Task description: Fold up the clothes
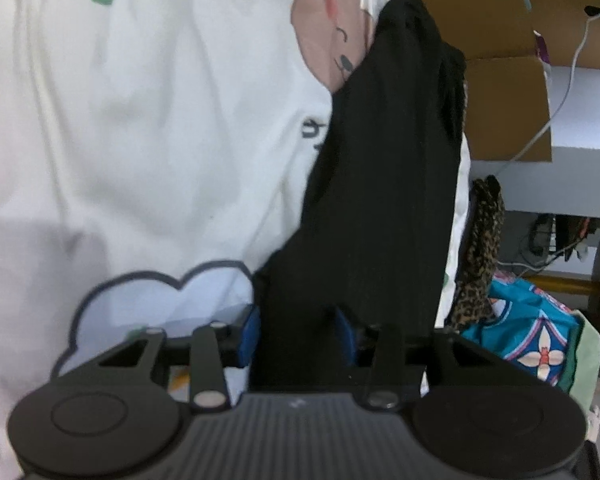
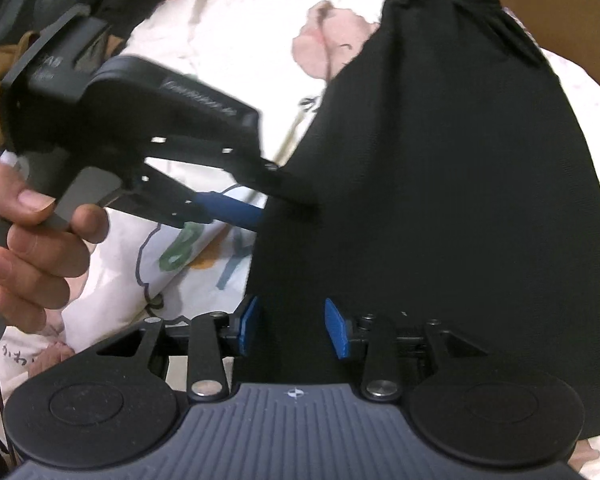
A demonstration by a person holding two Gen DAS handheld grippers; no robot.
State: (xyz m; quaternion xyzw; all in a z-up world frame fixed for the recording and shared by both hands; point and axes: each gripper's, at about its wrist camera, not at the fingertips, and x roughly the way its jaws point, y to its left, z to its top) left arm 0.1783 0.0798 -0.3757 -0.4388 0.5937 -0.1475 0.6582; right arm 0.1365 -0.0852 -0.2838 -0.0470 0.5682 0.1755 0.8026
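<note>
Both grippers share one build: a ribbed dark-grey body flanked by two round black discs, with black linkage arms pinned by silver screws behind the blue fingers (image 2: 249,322). The right gripper (image 2: 294,326) carries a small white cross mark on its body. The left gripper (image 1: 298,336) shows faint grey lettering on its black housing in the right wrist view, where a bare hand (image 2: 32,236) wraps its handle.

Your black ribbed knit garment (image 1: 380,184) hides part of the pink cartoon print (image 1: 328,28) at one o'clock. In the right wrist view, it swallows your left gripper's (image 2: 288,200) upper fingertip, and the cloth's lower right corner runs off-frame.
</note>
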